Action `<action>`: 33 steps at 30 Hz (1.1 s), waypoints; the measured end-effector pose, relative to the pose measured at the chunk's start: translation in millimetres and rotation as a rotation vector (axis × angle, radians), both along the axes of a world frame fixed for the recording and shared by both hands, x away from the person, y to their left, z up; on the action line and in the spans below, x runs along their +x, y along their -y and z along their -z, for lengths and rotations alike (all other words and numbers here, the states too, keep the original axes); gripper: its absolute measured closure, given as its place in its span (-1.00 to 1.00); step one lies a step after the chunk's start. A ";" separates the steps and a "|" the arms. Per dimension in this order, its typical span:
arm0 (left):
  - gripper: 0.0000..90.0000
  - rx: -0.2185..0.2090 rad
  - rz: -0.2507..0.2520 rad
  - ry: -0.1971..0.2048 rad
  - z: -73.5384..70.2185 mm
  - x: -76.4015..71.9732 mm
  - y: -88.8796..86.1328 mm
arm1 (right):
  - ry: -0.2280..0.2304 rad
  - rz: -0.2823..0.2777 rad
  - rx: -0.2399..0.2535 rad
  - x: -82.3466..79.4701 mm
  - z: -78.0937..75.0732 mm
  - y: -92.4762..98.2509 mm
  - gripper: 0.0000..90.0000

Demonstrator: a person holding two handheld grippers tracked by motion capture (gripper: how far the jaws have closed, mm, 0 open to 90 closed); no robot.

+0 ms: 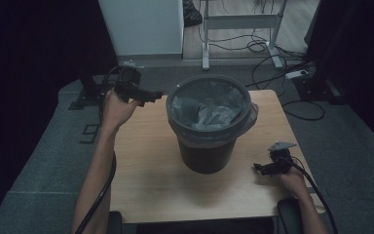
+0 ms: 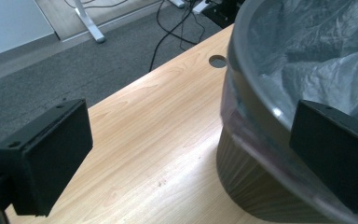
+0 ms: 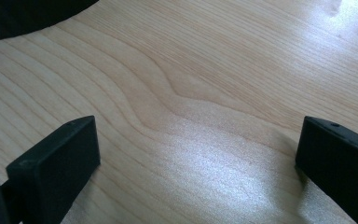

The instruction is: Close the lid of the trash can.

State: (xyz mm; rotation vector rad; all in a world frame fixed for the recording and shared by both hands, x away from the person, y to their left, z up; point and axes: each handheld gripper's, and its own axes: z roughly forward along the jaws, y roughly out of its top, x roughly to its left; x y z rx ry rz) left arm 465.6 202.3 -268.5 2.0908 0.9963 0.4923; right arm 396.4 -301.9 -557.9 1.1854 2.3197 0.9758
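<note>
A dark round bin stands in the middle of the wooden table, lined with a grey plastic bag. My left gripper is held up at the bin's far left, just outside the rim, open with nothing in it. In the left gripper view its jaws stand wide apart, one over the table, the other in front of the bin's rim and liner. My right gripper rests low at the table's near right, open. Bare wood lies between its jaws, and the bin's dark base lies beyond.
A cable hole is cut in the table behind the bin. On the carpeted floor beyond are a white cabinet, a desk frame, loose cables and a power strip. Both sides of the room are dark.
</note>
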 end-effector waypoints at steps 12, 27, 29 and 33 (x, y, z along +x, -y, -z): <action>-1.00 -0.044 -0.031 0.017 25.5 -11.1 -38.1 | 0.000 0.000 0.000 0.0 0.0 0.0 -1.00; -1.00 -0.070 -0.065 -0.020 63.3 -25.2 -63.3 | 0.000 0.000 -0.001 -0.1 0.0 0.1 -1.00; -1.00 -0.068 -0.064 -0.021 67.9 -26.7 -64.4 | 0.000 0.000 -0.001 -0.1 0.0 0.1 -1.00; -1.00 -0.071 -0.067 -0.025 77.7 -30.6 -67.4 | 0.000 0.001 -0.001 -0.2 0.0 0.0 -1.00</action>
